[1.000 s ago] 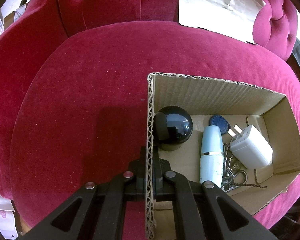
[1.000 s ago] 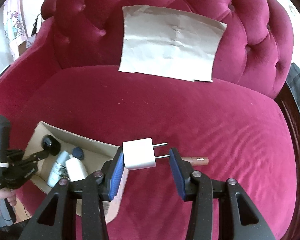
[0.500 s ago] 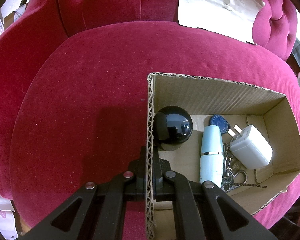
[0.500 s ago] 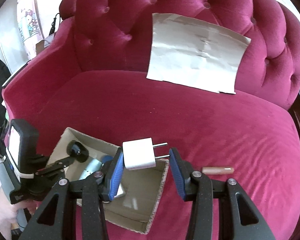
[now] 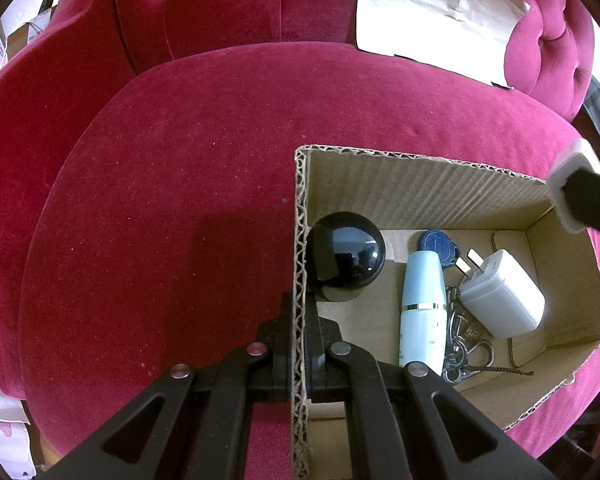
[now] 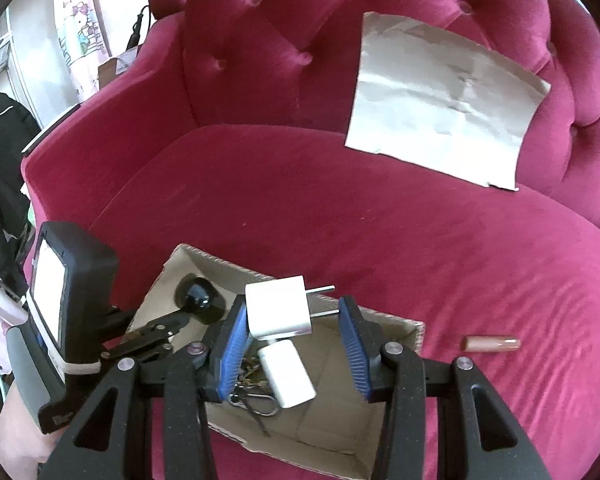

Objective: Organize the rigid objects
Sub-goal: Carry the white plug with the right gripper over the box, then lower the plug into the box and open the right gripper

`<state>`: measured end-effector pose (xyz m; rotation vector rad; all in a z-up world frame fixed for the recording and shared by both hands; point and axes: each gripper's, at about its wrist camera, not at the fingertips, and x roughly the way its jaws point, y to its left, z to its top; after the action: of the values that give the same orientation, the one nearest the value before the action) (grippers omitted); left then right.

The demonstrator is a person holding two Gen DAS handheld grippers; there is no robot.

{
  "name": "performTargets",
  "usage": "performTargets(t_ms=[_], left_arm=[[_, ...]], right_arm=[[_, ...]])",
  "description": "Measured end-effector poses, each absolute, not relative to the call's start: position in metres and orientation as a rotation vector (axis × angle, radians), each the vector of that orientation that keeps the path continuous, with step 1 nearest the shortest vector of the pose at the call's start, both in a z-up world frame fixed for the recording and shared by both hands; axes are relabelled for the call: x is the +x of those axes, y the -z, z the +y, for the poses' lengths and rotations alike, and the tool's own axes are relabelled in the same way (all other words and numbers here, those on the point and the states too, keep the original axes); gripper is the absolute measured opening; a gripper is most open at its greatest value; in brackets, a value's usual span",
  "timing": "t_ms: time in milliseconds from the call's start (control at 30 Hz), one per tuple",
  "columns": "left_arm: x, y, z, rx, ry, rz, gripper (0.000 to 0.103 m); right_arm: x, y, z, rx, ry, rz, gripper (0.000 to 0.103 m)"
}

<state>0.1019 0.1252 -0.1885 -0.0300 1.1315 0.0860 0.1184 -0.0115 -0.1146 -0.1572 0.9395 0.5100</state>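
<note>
Left gripper [image 5: 299,344] clamped on the near wall of the open corrugated cardboard box [image 5: 420,188], steadying it on the crimson velvet sofa seat [image 5: 172,184].

Right gripper [image 6: 292,320]: white two-pin plug adapter [image 6: 278,312] against the left blue pad, clear gap to the right pad (looks half released; cannot tell if still pinched).

Changed over the last second: right gripper carried from beside the box to directly above its open top; fingertip now showing at the right edge of the left wrist view. Meaning: transport done, only the drop left.

Already inside: glossy black dome-shaped gadget [image 5: 346,258] against the gripped wall, pale blue cylindrical bottle [image 5: 422,308], blue oval key fob [image 5: 438,246], metal key ring cluster [image 5: 460,344], second white plug adapter [image 5: 500,300] directly below the held one. Likely to land on that one; harmless.

Further out: brown cylindrical tube [image 6: 492,343] on the seat right of the box, probably next pick. Nothing blocking it.

Crumpled grey paper sheet [image 6: 444,108] leaning on the tufted backrest, well clear.
</note>
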Motion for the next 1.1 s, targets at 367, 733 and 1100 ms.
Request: performTargets(t_ms=[367, 733, 1100], left_arm=[[0.102, 0.188, 0.126, -0.030, -0.086, 1.132, 0.003], [0.102, 0.188, 0.125, -0.030, -0.085, 1.131, 0.003], [0.102, 0.188, 0.125, -0.028, -0.085, 1.131, 0.003]], right_arm=[[0.123, 0.135, 0.008, -0.137, -0.530, 0.990, 0.048], [0.127, 0.149, 0.015, -0.124, -0.533, 1.030, 0.048], [0.127, 0.150, 0.015, -0.148, -0.506, 1.016, 0.070]])
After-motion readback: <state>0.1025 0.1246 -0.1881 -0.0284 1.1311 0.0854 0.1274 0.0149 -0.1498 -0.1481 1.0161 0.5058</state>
